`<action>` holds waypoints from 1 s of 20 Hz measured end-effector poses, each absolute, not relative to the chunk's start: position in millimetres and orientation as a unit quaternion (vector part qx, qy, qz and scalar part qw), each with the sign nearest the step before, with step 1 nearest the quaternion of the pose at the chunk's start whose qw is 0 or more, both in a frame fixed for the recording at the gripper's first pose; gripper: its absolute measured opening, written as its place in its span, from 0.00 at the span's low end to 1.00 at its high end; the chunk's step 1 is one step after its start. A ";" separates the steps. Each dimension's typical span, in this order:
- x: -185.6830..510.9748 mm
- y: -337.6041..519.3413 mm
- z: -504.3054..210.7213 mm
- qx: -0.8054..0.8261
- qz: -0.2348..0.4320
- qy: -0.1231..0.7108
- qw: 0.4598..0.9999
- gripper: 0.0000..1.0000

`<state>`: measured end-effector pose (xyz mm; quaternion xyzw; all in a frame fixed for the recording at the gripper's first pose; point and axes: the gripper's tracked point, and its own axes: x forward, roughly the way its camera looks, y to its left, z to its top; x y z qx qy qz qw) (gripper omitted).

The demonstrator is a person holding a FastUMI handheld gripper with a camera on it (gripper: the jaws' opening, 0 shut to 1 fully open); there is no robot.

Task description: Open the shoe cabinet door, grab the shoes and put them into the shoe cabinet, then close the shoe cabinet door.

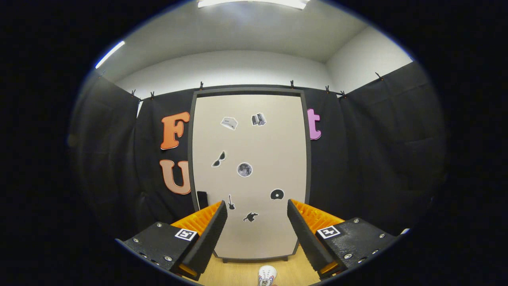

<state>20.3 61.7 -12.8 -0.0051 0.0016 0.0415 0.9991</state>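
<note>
Shoe (pixel 267 275) toe toward cabinet (pixel 249 174); tool (pixel 257 209) agape

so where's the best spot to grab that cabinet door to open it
Probably the small dark handle low on the left edge of the cabinet door, just beyond the left finger. It is the one part that stands out from the flat, closed panel. Come straight from the front with the gripper, whose jaws are open with nothing between them, and close across the handle. Its exact shape is hard to tell.
</note>
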 end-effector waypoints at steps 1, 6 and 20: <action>23.9 70.2 -17.8 -0.004 0.047 0.006 0.999 0.95; 43.5 122.4 -50.9 -0.010 0.076 0.031 0.997 0.95; 147.1 220.4 -127.2 -0.062 0.068 0.069 0.993 0.95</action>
